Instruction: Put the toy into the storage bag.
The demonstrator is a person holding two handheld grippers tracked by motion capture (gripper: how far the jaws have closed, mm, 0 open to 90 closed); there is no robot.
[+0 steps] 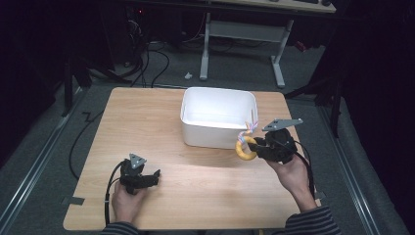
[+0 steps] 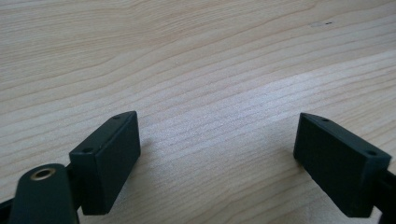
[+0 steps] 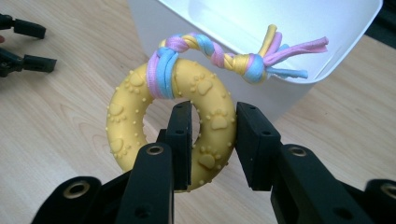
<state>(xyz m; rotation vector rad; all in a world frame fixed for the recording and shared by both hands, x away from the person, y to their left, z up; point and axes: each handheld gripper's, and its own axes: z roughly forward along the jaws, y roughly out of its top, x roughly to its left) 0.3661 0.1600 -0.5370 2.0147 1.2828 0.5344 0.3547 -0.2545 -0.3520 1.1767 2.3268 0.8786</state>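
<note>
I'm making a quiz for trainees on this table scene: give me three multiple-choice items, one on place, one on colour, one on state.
1. Where is the yellow rubber ring toy with a braided pastel rope?
A beside the white plastic bin's front right corner
B inside the bin
C by the left tongs

2. The ring's colour?
A green
B yellow
C red

3. The left tongs are:
A shut on the ring
B shut
C open

Answers: 1 A, the high view shows it outside the bin's corner; 2 B, its body is yellow; 3 C, bare wooden table between the jaws, while the right tongs grip the ring.

Dim lab: cables [image 1: 147, 58], desk frame [image 1: 244, 44].
</note>
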